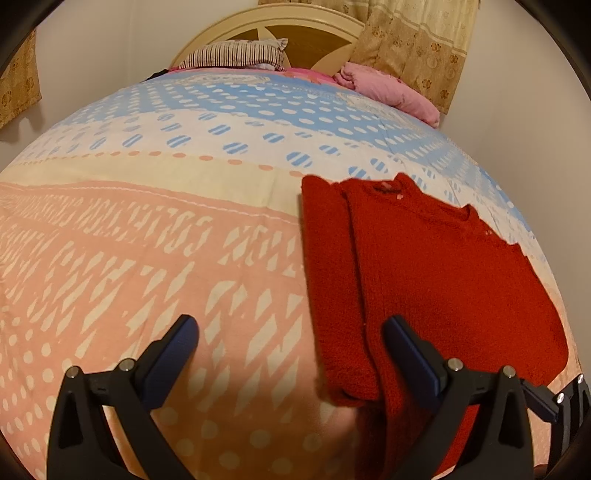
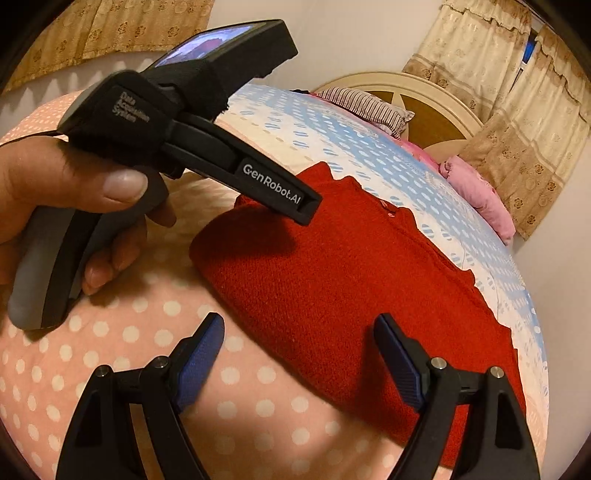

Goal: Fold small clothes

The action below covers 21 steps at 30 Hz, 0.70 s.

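— Looking at it from here, the small red knitted sweater lies flat on the bed's cotton cover, which is printed in pink, cream and pale blue with dots and dashes. One side of it already looks turned in over the body, so there is a long doubled ridge along its left edge.

— How will it handle, do you think?

— Soft and light, I would say. It is a loose, fuzzy knit, limp with no stiffness, so it should drape and sag from wherever it is lifted, and it may cling a little to the cover. I would pinch it at a hem corner or at the shoulder by the neckline, through both layers, not in the middle of the panel.

— And the claws?

— The left gripper stands wide with nothing between its blue textured pads; it hovers at the near end of the sweater, one pad over the cloth and the other over the bare cover. The right gripper is just as wide and empty, poised above the near hem. In its view the person's left hand grips the grey handle of the other tool.

— Anything else about?

— A striped pillow and a crumpled pink blanket lie by the cream wooden headboard, well apart from the sweater.
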Tool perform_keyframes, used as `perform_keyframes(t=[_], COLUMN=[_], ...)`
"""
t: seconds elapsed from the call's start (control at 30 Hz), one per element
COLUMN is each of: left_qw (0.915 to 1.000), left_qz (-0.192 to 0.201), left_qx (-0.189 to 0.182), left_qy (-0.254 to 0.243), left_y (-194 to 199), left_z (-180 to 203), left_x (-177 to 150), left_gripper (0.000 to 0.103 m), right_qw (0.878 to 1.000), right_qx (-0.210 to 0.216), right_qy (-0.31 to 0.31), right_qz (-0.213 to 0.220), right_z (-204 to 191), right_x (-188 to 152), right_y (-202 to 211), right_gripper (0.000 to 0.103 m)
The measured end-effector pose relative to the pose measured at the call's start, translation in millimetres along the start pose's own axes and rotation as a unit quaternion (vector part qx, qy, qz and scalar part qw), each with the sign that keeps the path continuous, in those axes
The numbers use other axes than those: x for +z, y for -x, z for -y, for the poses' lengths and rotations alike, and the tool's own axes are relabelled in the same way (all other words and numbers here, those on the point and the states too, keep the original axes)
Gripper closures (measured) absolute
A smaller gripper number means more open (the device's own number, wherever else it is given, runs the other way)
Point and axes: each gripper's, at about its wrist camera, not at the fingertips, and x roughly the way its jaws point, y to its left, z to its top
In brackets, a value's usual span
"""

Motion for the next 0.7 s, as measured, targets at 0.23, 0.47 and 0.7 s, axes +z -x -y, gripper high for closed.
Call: perform_keyframes(t=[0.23, 0.47, 0.7], left_qw=[0.9983, 0.9959, 0.9942], left_qz=[0.026, 0.009, -0.02], left_qx=[-0.045, -0.087, -0.105], left_qy=[0.027, 0.021, -0.005], left_y=[10, -4, -21], left_z=[-11, -7, 3], left_x=[8, 22, 36], left_gripper=[0.0, 0.0, 0.007], right_qw=[0.999, 0.998, 0.996], right_qx=[-0.044, -0.055, -0.076], right_qy=[0.029, 0.036, 0.052], right_qz=[0.013, 0.014, 0.02], right_z=[-18, -19, -27], right_x=[3, 7, 14], right_y=[0, -4, -9], right_gripper=[0.019, 0.019, 0.019])
